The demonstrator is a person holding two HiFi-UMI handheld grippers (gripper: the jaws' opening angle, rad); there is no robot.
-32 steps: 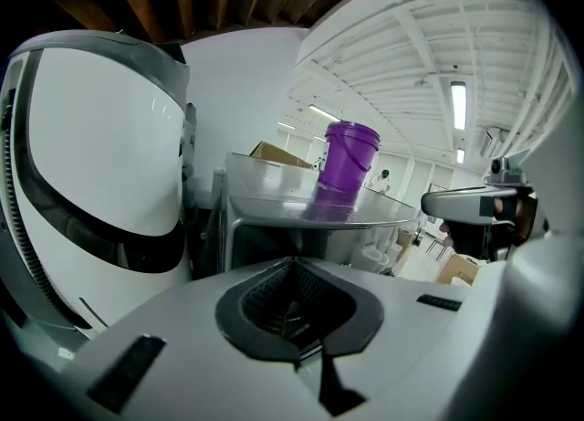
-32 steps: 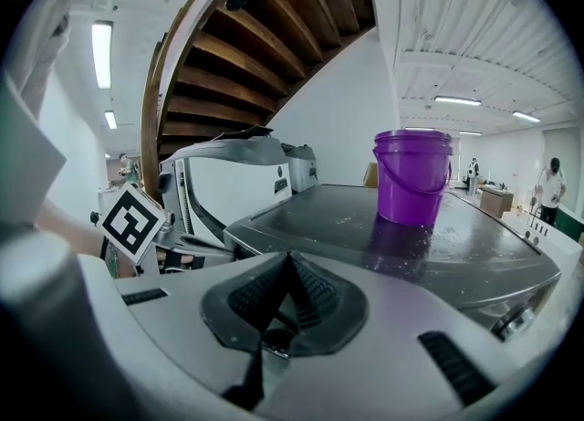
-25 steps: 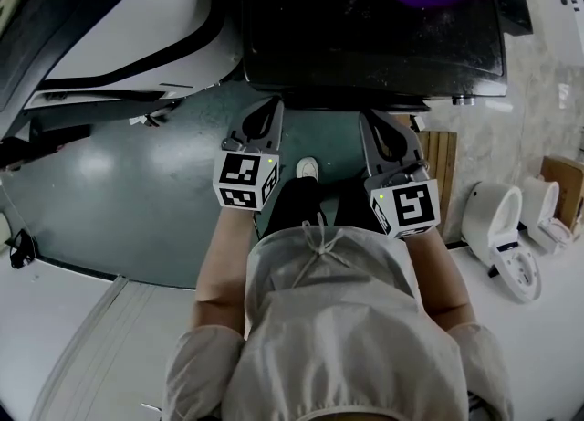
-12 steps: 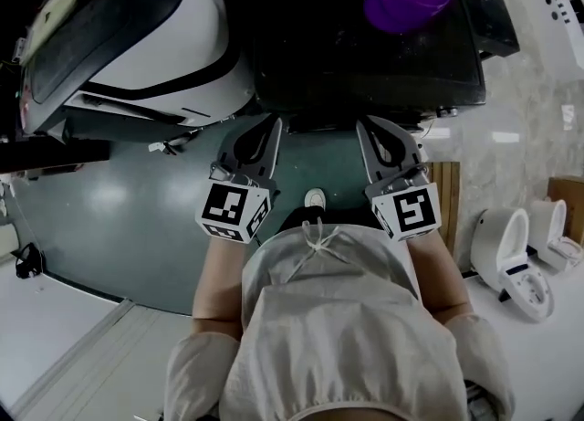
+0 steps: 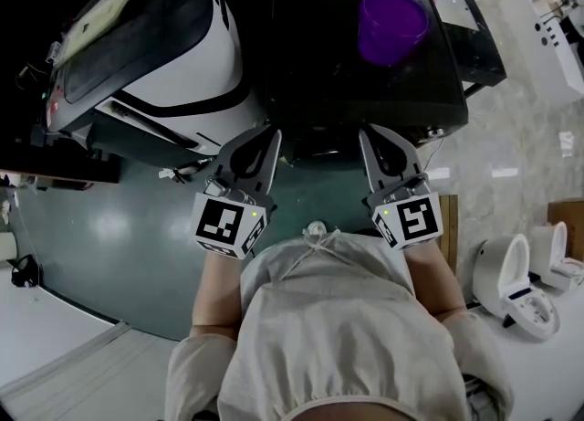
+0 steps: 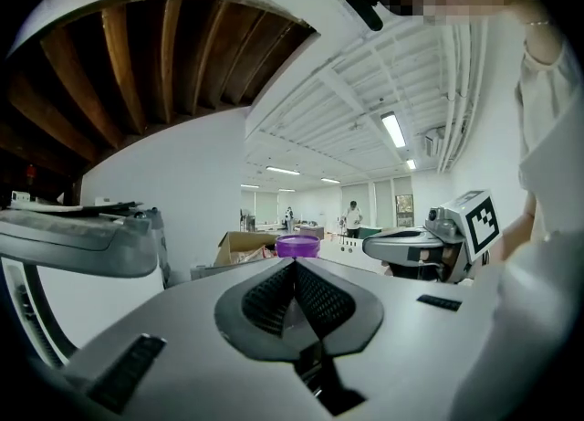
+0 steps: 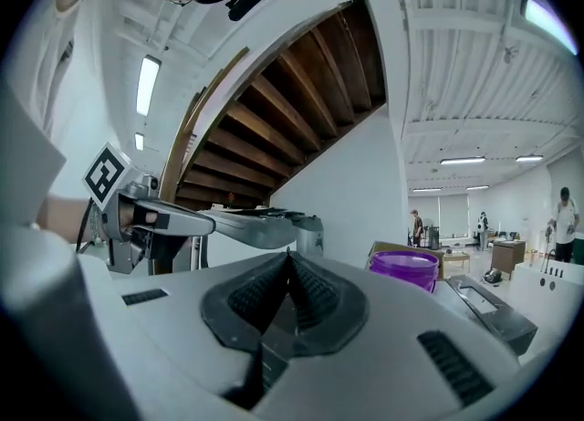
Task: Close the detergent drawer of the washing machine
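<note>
A black washing machine (image 5: 365, 81) stands ahead of me in the head view, with a purple tub (image 5: 392, 22) on its top. Its front face is dark, and I cannot make out the detergent drawer. My left gripper (image 5: 267, 139) is shut and empty, its tip just short of the machine's front left edge. My right gripper (image 5: 369, 133) is also shut and empty, near the front edge further right. In the left gripper view the shut gripper (image 6: 294, 262) points at the purple tub (image 6: 297, 246). The right gripper view shows the shut gripper (image 7: 289, 253) with the tub (image 7: 405, 269) to its right.
A white and black machine (image 5: 155, 54) with a slanted lid stands left of the washer. White toilets (image 5: 511, 268) sit on the pale floor at the right. Green floor (image 5: 109, 227) lies below the grippers. People stand far off in the hall (image 7: 566, 218).
Both grippers have risen towards the washer's front edge and stayed shut. The head view has tipped up, so the washer and the white machine sit lower in the frame.
</note>
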